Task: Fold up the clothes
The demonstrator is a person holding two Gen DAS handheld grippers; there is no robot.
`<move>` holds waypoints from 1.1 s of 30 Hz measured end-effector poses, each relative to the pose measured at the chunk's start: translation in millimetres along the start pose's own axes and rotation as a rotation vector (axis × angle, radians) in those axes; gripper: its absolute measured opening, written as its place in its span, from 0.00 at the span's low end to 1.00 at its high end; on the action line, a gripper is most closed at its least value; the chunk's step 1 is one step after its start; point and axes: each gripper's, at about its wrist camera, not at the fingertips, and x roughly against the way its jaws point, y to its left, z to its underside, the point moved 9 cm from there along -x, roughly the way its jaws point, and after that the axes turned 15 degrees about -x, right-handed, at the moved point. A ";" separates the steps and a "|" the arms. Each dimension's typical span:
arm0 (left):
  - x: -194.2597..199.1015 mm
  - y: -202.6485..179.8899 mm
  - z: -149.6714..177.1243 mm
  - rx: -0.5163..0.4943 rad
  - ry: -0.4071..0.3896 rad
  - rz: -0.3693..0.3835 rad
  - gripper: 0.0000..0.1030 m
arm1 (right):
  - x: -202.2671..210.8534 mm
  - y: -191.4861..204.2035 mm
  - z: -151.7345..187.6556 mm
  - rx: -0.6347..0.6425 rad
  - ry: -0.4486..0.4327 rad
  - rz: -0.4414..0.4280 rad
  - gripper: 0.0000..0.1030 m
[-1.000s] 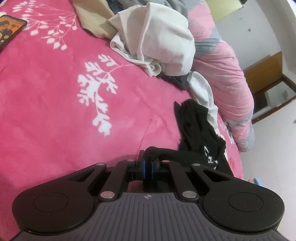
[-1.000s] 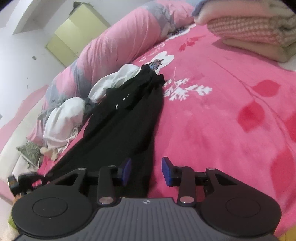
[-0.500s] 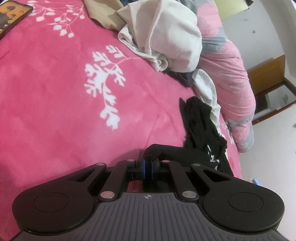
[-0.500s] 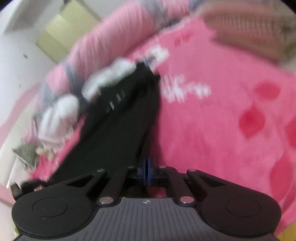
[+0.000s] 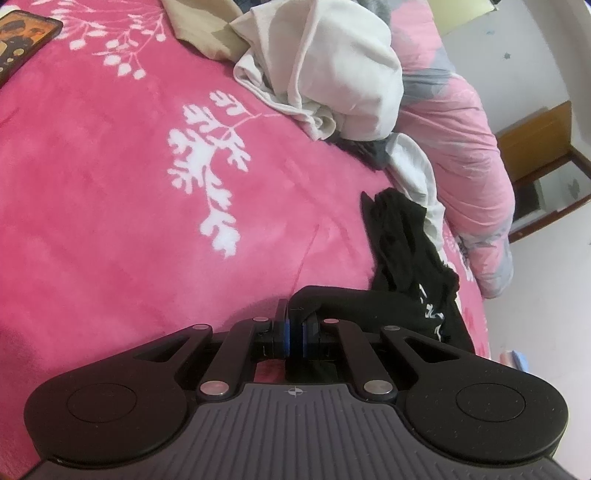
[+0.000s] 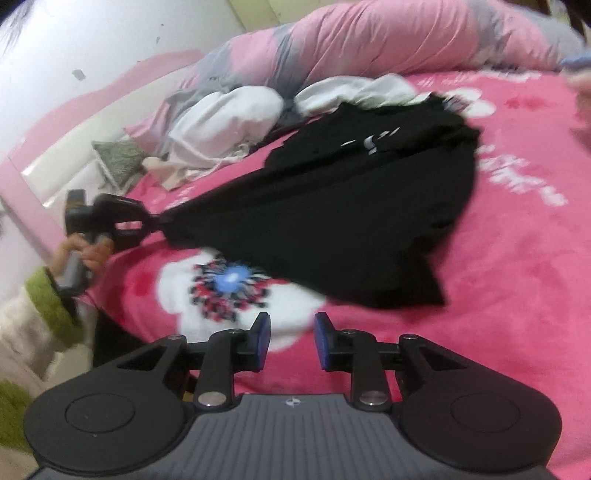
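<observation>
A black garment (image 6: 351, 206) with white lettering lies spread on the pink bedspread (image 6: 517, 258). One corner of it is pulled out to the left. My left gripper (image 5: 293, 332) is shut on that corner, and the cloth (image 5: 402, 251) bunches off to its right. The right wrist view shows the left gripper (image 6: 157, 220) at the bed's left edge, held by a hand (image 6: 88, 254) in a green sleeve. My right gripper (image 6: 291, 339) is open and holds nothing. It hovers over a white flower print, just short of the garment's near hem.
A heap of white clothes (image 5: 332, 74) and a tan garment (image 5: 199, 29) lie behind the black one. A rolled pink and grey duvet (image 6: 369, 40) runs along the far side. A dark phone (image 5: 22, 37) lies at the left. The floor and a wooden cabinet (image 5: 535, 136) are past the bed.
My right gripper shut half a second ago and has opened again, swinging left and back from the garment, which now lies wider. The left gripper keeps its hold and has shifted slightly.
</observation>
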 end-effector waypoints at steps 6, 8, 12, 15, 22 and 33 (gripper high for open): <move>-3.3 -0.6 1.3 -0.009 0.006 -0.001 0.04 | 0.2 -42.3 -28.0 0.105 -0.130 0.213 0.46; -3.0 -1.3 2.6 -0.014 0.004 -0.003 0.04 | -12.7 -47.8 -31.5 0.146 -0.108 0.208 0.48; 0.3 -3.6 4.1 -0.014 0.001 0.002 0.04 | -29.1 -59.3 -43.2 0.078 -0.028 0.150 0.19; 1.7 -26.6 -9.0 -0.005 0.011 0.065 0.03 | -22.5 -66.0 -63.8 -0.027 0.003 0.093 0.04; 18.9 -137.9 -76.9 -0.056 -0.011 0.328 0.03 | 101.3 -65.8 -270.4 -0.212 -0.322 0.031 0.04; 62.1 -146.0 44.5 -0.135 0.151 0.366 0.03 | 137.6 -162.6 -123.7 -0.524 -0.123 0.108 0.04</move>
